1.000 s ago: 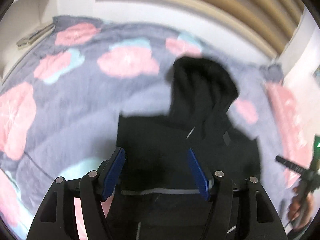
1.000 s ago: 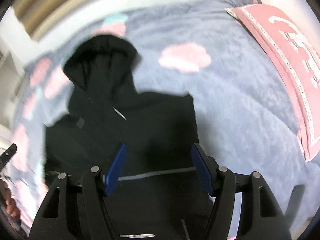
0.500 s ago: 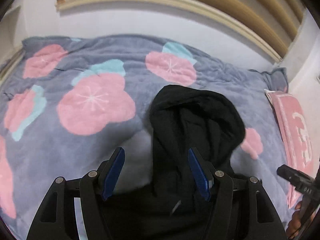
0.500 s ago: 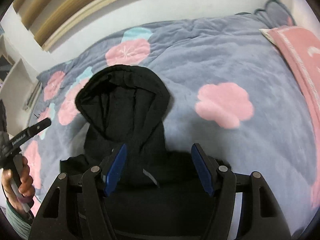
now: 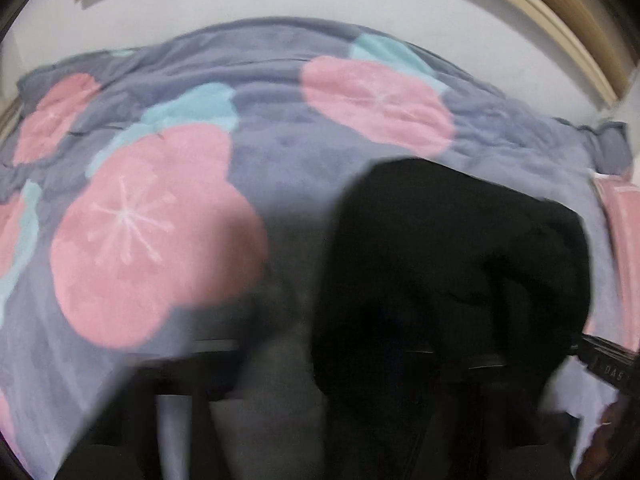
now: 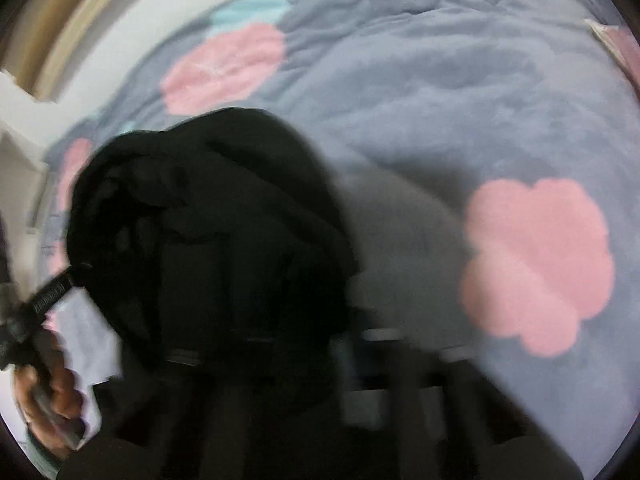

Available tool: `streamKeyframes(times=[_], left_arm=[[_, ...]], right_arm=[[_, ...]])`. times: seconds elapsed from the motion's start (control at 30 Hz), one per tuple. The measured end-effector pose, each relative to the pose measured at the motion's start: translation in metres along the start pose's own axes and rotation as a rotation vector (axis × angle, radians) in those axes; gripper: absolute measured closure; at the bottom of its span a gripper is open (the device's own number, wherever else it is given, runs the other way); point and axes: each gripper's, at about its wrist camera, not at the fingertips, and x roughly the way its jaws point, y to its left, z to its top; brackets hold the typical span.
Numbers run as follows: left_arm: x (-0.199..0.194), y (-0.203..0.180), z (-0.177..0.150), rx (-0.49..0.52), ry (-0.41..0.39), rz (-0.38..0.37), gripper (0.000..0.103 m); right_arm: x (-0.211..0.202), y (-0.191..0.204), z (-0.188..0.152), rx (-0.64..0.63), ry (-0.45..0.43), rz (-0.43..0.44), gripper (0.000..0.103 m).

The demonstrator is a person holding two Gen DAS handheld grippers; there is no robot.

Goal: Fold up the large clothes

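Grey bedspread (image 5: 280, 160) with pink flowers fills both views, heavily blurred. Black hoodie (image 5: 448, 280) lies on it, hood nearest the far wall. Since half a second ago both cameras have closed in on the hood, suggesting it is the next part to fold down. Left gripper (image 5: 320, 360) and right gripper (image 6: 304, 344): smeared, jaw state cannot be determined.

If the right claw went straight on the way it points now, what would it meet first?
Most likely the black hoodie, whose hood fills the view just ahead and left of center. Behind it lies the flowered blanket. Blur hides the fingers, so depth is uncertain.
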Motion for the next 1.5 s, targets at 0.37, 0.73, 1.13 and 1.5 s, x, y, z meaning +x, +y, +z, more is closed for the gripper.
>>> streamKeyframes(times=[0.37,0.73,1.13,1.5], left_arm=[[-0.030,0.069,-0.035,-0.174,0.013,-0.359,0.093],[0.014,0.064,-0.066,0.014,0.082,-0.146,0.052],[-0.088,0.031,-0.032,0.059,-0.144,-0.328,0.044],[0.050,0.001,-0.055,0.045,0.091,-0.258,0.047]], right_arm=[[-0.061,-0.021,-0.043,-0.021,-0.199,0.104,0.098],[0.007,-0.036,-0.054,-0.062,0.007,0.014,0.070],[-0.089,0.019,-0.026,-0.203,-0.179,0.099,0.049],[0.032,0.029,-0.060,-0.295,-0.023,0.052,0.050]])
